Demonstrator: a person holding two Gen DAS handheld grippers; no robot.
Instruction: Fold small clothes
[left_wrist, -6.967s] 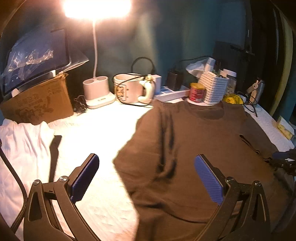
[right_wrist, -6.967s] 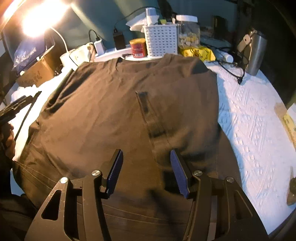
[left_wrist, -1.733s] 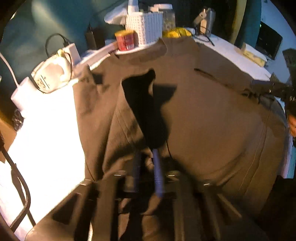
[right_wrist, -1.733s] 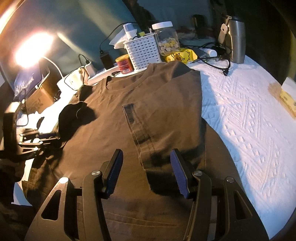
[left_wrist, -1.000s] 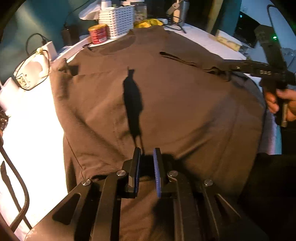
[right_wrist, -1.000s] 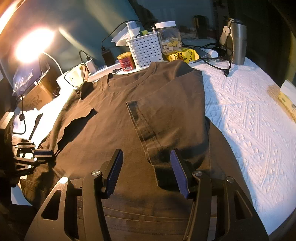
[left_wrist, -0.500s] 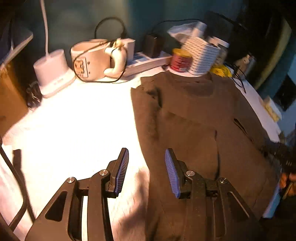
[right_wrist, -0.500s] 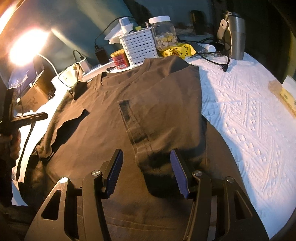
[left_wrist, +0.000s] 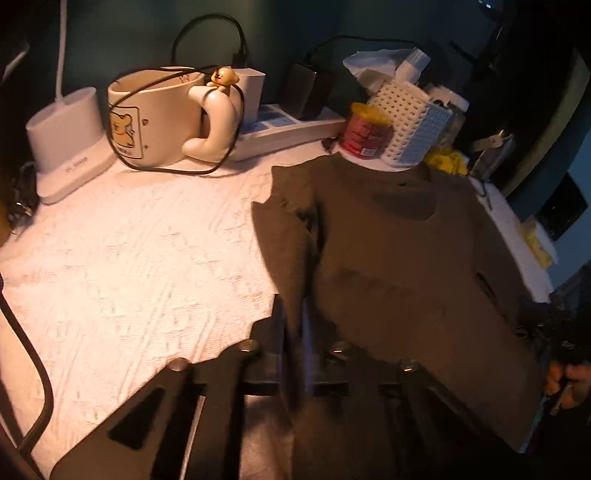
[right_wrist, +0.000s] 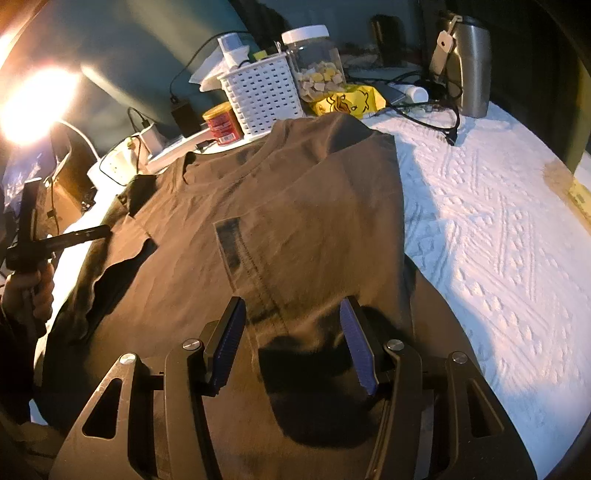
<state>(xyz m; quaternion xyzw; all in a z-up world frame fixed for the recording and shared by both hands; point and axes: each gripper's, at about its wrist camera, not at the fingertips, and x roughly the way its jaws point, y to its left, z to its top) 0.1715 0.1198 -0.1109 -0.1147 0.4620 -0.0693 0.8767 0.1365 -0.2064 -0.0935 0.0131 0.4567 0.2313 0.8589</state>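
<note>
Left wrist view is pretty blurry down low, so the left gripper (left_wrist: 293, 332) is a dark smear; its body hides the shirt's (left_wrist: 399, 266) lower left part, and the lamp (left_wrist: 66, 136) is cut off above its base. As far as I can see the jaws are pinched together on the shirt's left edge, a fold of brown cloth running up between them; mug (left_wrist: 159, 114) and basket (left_wrist: 410, 129) sit at the back, clear of it. In the right wrist view the left gripper shows small and edge-on at far left, meeting the left edge of the shirt; the hand (right_wrist: 29, 291) holding it is half cut off. Shirt lies flat on the white cloth (right_wrist: 498, 240), right side folded in; right gripper (right_wrist: 291, 343) hovers over the lower middle, jaws wide apart, nothing held, cloth below and between them.
</note>
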